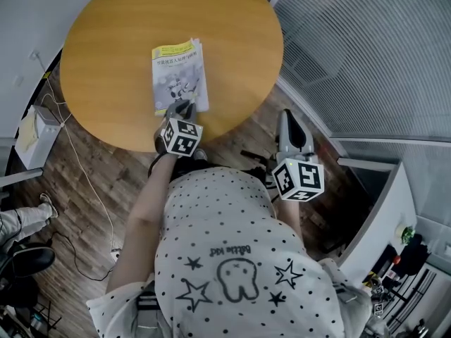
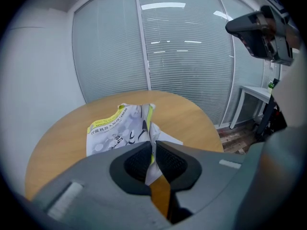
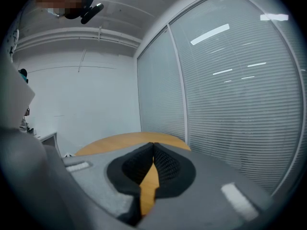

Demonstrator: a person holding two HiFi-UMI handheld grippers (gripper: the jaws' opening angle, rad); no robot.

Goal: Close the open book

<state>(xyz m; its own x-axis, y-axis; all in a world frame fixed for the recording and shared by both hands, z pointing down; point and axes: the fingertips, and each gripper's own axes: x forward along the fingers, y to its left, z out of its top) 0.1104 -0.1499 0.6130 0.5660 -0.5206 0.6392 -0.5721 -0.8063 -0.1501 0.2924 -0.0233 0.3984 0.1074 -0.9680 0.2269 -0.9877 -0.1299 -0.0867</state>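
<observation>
My left tongs (image 1: 181,107) are closed on the near edge of the thin white-and-yellow paper book (image 1: 180,74), which lies on the round wooden counter (image 1: 120,34). My right tongs (image 1: 290,118) are closed and empty, off the counter's edge.

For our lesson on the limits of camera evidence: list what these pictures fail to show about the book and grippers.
- Head view: the book has its near edge covered by the left gripper; its print is too small.
- Left gripper view: the book's lower part, behind the jaws.
- Right gripper view: the book does not show; only the table rim does.
</observation>
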